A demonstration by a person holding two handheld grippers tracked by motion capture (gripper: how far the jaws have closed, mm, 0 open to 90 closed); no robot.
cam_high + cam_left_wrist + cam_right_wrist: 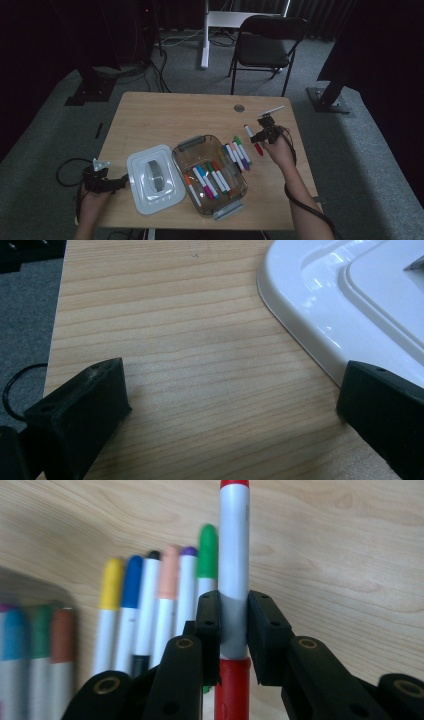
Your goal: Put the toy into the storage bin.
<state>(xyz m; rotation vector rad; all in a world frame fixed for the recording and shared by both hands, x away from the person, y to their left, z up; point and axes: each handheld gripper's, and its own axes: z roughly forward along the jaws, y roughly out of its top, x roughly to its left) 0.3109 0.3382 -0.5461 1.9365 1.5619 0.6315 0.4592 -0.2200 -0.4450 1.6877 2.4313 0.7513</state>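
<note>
- Red marker: white barrel with a red cap at each visible end, clamped at mid-barrel by the right tongs; in the high view it sits just right of the row of loose markers and appears lifted off the surface.
- Right tongs: jaws pressed together on the red marker, one pad on each side of the barrel; the right hand carries them from the near right edge.
- Row of loose markers: yellow, blue, peach, purple and green caps lie side by side on the wooden surface, just right of the container.
- Clear container: open, with grey latches at both ends; several markers already lie inside.
- White lid: lies flat just left of the container, off it.
- Left tongs: jaws wide apart, nothing between them, low over the surface with one jaw at the lid's rim; seen at the near left in the high view.
- Step in hand (judgement): the sorting is partly done; the red marker is grasped and ready to be carried.
- Next move (judgement): carry the marker left over the container wall, line it up with those inside, lower it, then release.
</note>
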